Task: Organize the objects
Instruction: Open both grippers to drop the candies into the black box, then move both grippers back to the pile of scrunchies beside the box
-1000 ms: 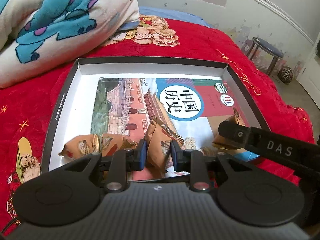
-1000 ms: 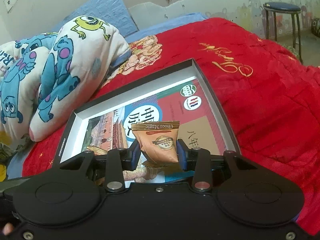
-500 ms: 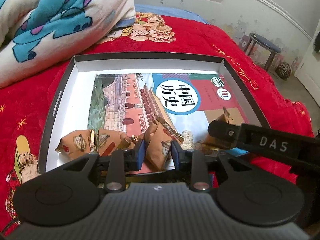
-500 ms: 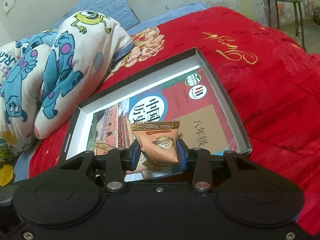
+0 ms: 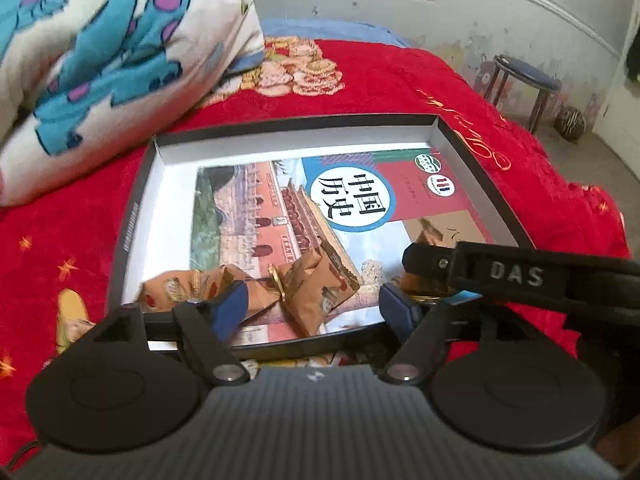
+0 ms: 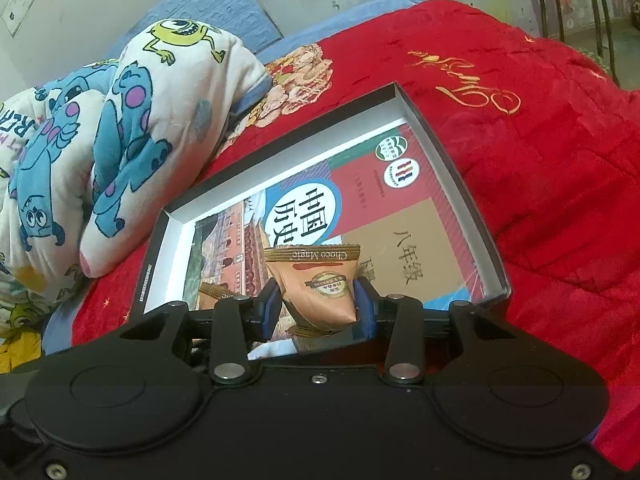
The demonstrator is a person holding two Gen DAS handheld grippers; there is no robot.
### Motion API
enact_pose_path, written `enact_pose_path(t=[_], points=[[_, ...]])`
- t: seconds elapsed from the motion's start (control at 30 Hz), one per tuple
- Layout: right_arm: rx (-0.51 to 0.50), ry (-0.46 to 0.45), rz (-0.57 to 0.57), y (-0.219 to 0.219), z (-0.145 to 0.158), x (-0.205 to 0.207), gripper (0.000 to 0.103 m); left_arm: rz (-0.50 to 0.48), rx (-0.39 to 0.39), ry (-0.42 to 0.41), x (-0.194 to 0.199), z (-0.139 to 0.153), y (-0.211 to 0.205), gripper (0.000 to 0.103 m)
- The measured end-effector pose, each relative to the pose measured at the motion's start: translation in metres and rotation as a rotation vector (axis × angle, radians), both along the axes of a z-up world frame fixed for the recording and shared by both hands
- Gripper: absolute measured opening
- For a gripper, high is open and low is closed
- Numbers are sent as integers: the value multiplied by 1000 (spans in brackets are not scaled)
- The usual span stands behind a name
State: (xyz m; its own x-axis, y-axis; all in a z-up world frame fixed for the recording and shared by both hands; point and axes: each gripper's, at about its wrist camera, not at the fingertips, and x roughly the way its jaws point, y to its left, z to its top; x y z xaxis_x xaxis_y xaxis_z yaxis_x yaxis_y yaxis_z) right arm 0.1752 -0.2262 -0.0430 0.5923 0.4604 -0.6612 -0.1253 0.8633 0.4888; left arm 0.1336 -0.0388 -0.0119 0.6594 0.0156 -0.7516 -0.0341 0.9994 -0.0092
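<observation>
A shallow black box (image 5: 132, 216) with white walls lies on the bed, and a history book (image 5: 360, 208) lies flat inside it. My left gripper (image 5: 316, 308) is opening its jaws over the box's near edge. A brown snack packet (image 5: 316, 292) lies loose on the book between them, touching neither pad. More packets (image 5: 188, 288) lie to its left. One of the right gripper's fingers (image 5: 500, 276) reaches in from the right. In the right wrist view my right gripper (image 6: 318, 312) pinches a "Choco Magic" packet (image 6: 316, 284) above the box (image 6: 452, 184), its jaws starting to open.
A cartoon-print quilt (image 5: 100, 60) is bunched up left of the box, also showing as the quilt (image 6: 120, 120). The red bedspread (image 5: 380, 80) surrounds the box. A stool (image 5: 524, 76) and a striped ball (image 5: 570, 122) stand on the floor beyond the bed's right edge.
The left jaws have spread wide and let go of the packet, which now lies on the book. The right gripper keeps its packet and has barely moved.
</observation>
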Motion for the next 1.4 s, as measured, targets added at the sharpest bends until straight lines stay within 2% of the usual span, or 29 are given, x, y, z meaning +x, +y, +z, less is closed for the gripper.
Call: enact_pose_path(t=[0.13, 0.3, 0.47, 0.8, 1.03, 1.1, 1.3, 1.4], points=[[23, 7, -10, -3, 0, -2, 39, 36, 57, -37, -20, 12, -1, 87], [58, 10, -28, -9, 4, -4, 45, 83, 0, -84, -47, 26, 17, 88], [89, -20, -43, -13, 12, -10, 56, 110, 20, -164, -69, 48, 33, 91], [75, -61, -52, -4, 22, -27, 68, 83, 33, -305, -109, 80, 58, 100], [31, -109, -55, -2, 32, -51, 79, 65, 18, -341, -121, 76, 67, 103], [10, -127, -68, -9, 37, -60, 80, 73, 24, -339, -122, 71, 71, 103], [41, -134, -127, -34, 46, -81, 81, 66, 18, -325, -125, 58, 79, 103], [31, -113, -135, -32, 45, -89, 81, 70, -31, -298, -126, 51, 81, 103]])
